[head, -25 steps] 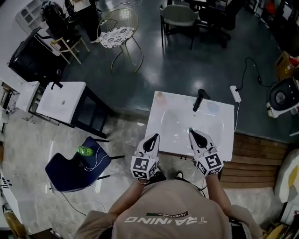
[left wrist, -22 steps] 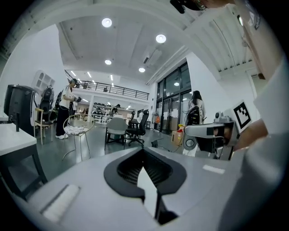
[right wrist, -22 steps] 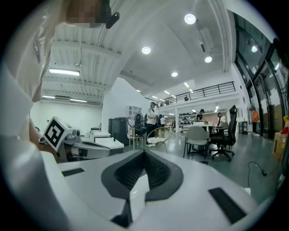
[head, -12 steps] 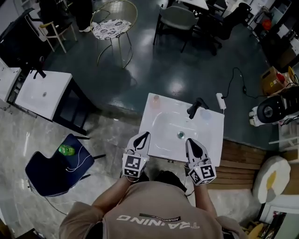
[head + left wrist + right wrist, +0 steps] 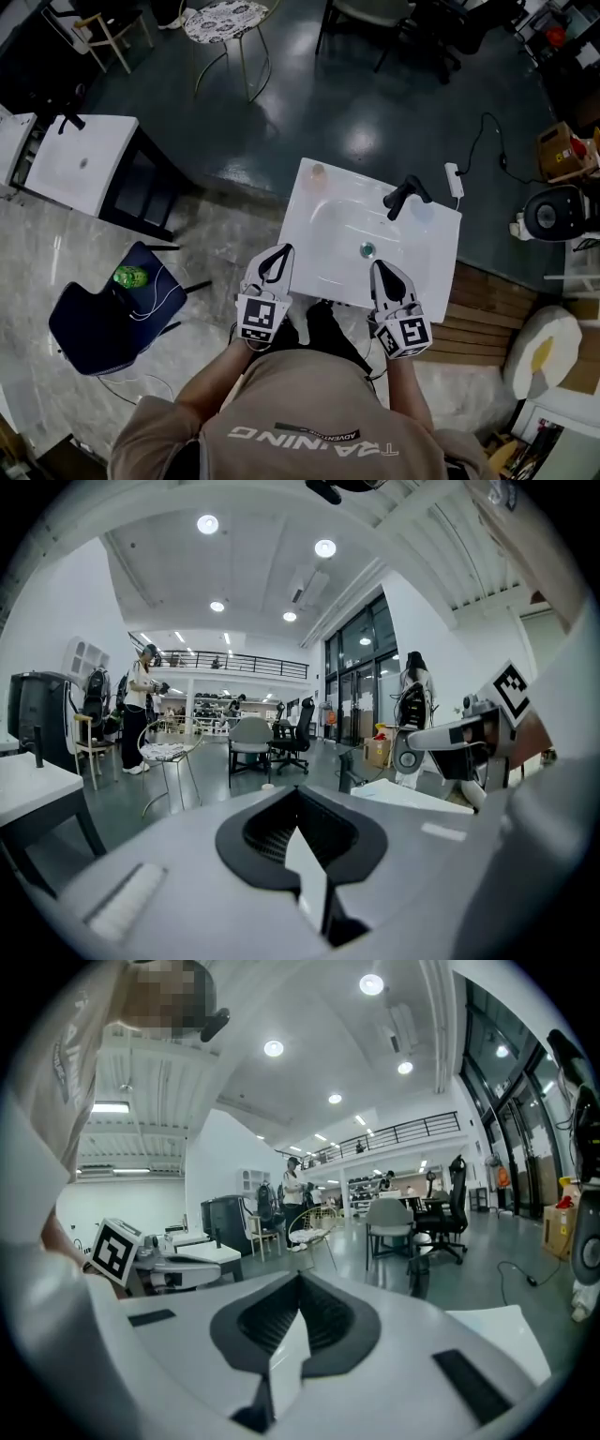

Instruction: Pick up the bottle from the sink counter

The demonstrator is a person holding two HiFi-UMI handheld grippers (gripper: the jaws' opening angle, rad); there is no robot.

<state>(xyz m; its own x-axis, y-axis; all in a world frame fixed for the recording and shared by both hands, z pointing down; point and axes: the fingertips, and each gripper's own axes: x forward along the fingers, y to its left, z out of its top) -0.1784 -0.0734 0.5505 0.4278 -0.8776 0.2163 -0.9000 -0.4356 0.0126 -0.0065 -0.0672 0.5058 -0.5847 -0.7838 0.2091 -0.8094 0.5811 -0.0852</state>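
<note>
Two grippers: the left gripper (image 5: 284, 251) and the right gripper (image 5: 379, 267) are both clenched on nothing. In each gripper view the two jaws lie flat together, and only the room shows beyond them.
Bottle: a small pale bottle (image 5: 319, 172) stands on the far left corner of the sink counter (image 5: 448, 253). It is well apart from both grippers and untouched.
Counter: it is white, with a black tap (image 5: 403, 195) at the far side and the drain (image 5: 367, 249) in the middle of the basin.
Left gripper place: its tip is at the near left edge of the counter and points roughly toward the bottle's corner.
Right gripper place: its tip is over the near part of the basin, with the drain a little ahead of it.
What changed: one second ago the right tip was just beside the drain. Now both grippers sit nearer to the person and the drain shows free. The counter also lies differently in the head view, so the head has moved too. The jaws were closed then and are closed now.
Meaning for the task: I judge that the pick-up has not begun, because no gripper has gone toward the bottle yet.
Next need: the left gripper is on the bottle's side. It probably must open first and then reach to the far corner.
Risk: the bottle stands close to the counter's edge, so a push from closed jaws could knock it off.
Other thing: a green thing (image 5: 129, 276) lies on a blue chair (image 5: 89, 323), away from the sink, so it is likely not the target.
</note>
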